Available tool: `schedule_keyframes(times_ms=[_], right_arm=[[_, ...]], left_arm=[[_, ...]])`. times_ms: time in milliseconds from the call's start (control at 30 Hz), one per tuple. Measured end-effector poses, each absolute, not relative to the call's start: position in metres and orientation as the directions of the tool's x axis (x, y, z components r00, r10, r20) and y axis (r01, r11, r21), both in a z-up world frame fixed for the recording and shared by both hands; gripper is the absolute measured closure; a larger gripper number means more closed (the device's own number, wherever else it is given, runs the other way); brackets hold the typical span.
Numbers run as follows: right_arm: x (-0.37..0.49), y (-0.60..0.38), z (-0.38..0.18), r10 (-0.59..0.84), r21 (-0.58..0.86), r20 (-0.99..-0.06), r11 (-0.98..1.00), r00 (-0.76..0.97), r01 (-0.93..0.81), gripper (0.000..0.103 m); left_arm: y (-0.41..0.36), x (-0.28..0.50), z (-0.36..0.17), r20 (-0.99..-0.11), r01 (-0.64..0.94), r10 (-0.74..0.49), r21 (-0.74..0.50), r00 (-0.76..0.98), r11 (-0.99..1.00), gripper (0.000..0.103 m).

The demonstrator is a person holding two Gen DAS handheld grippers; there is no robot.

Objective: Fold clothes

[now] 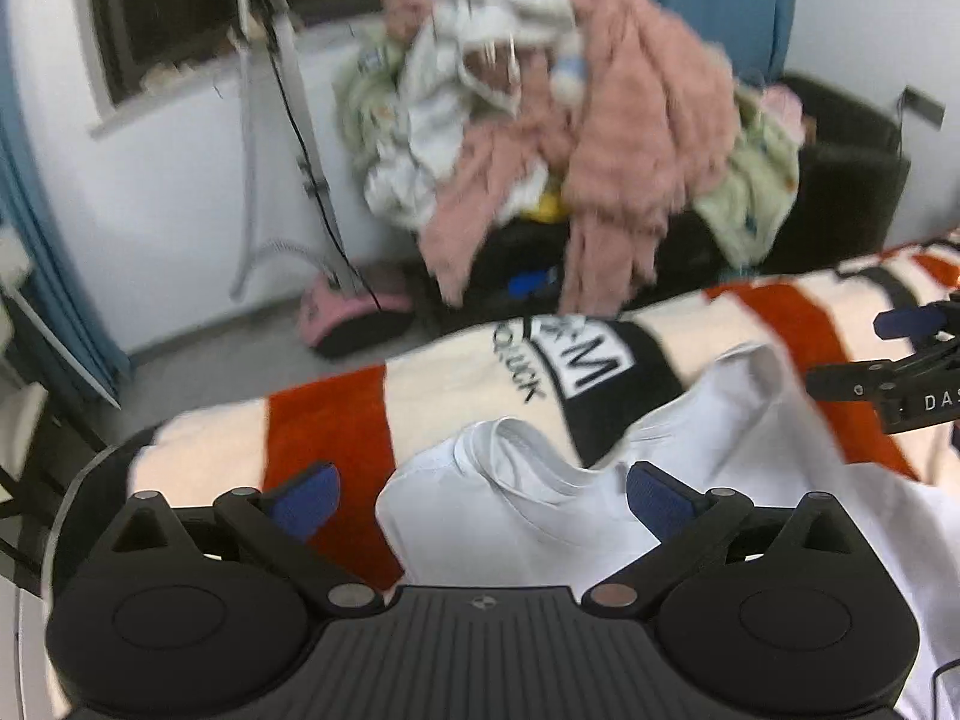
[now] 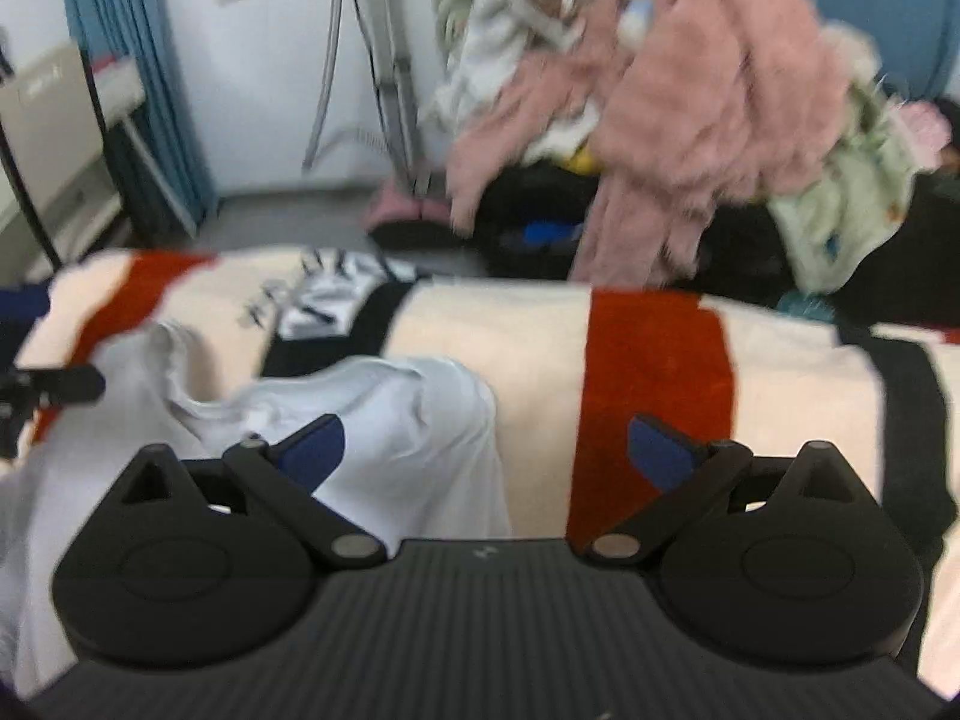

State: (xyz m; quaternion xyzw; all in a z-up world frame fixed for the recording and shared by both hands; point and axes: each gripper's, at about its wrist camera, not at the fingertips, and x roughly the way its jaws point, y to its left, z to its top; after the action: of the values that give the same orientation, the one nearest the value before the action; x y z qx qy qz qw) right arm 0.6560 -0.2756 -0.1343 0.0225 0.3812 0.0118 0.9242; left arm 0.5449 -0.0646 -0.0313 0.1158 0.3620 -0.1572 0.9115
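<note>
Presently, both left tongs (image 1: 480,495) and right tongs (image 2: 486,450) gape wide, gripping nothing. Crumpled white cotton T-shirt (image 1: 540,516) lies on the cream, red and black striped blanket (image 2: 654,354).

Dim, flat indoor light; motion-blurred background, fisheye-bent edges, dark corners.

1 white T-shirt (image 1: 540,516), 1 striped blanket (image 1: 336,420), 2 hand-held grippers (image 1: 480,495) (image 2: 486,450), 1 clothes pile (image 1: 576,120)

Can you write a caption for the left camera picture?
Open left gripper hovers over a white T-shirt on a striped blanket.
</note>
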Motion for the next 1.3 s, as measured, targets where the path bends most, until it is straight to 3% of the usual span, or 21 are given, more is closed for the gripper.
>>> schedule_keyframes(times_ms=[333, 500, 667, 867, 1067, 1267, 1300], right_arm=[[0.415, -0.24, -0.073, -0.003, 0.087, -0.482, 0.995, 0.876, 0.052, 0.0], [0.303, -0.228, -0.049, 0.021, 0.114, -0.418, 0.993, 0.908, 0.03, 0.0], [0.234, -0.22, -0.021, 0.008, 0.136, -0.4, 0.989, 0.916, 0.051, 0.0], [0.216, -0.217, -0.006, -0.043, 0.194, -0.392, 0.973, 0.919, 0.128, 0.0], [0.218, -0.213, -0.056, -0.026, 0.232, -0.372, 0.965, 0.928, 0.121, 0.0], [0.237, -0.222, -0.128, -0.008, 0.22, -0.366, 0.971, 0.93, 0.095, 0.0], [0.243, -0.226, -0.14, -0.005, 0.227, -0.371, 0.969, 0.928, 0.096, 0.0]], left_arm=[[-0.022, 0.255, 0.054, -0.508, 0.25, -0.208, 0.015, 0.836, 0.968, 0.001], [0.003, 0.136, 0.076, -0.471, 0.21, -0.216, -0.067, 0.855, 0.975, 0.001], [0.015, 0.071, 0.11, -0.442, 0.184, -0.209, -0.099, 0.872, 0.978, 0.001], [0.026, 0.065, 0.121, -0.44, 0.126, -0.197, -0.185, 0.876, 0.975, 0.002], [0.046, 0.123, 0.042, -0.493, 0.026, -0.162, -0.271, 0.855, 0.962, 0.012], [0.076, 0.215, -0.055, -0.554, -0.098, -0.148, -0.389, 0.819, 0.916, 0.033], [0.08, 0.23, -0.067, -0.555, -0.103, -0.156, -0.407, 0.817, 0.908, 0.041]])
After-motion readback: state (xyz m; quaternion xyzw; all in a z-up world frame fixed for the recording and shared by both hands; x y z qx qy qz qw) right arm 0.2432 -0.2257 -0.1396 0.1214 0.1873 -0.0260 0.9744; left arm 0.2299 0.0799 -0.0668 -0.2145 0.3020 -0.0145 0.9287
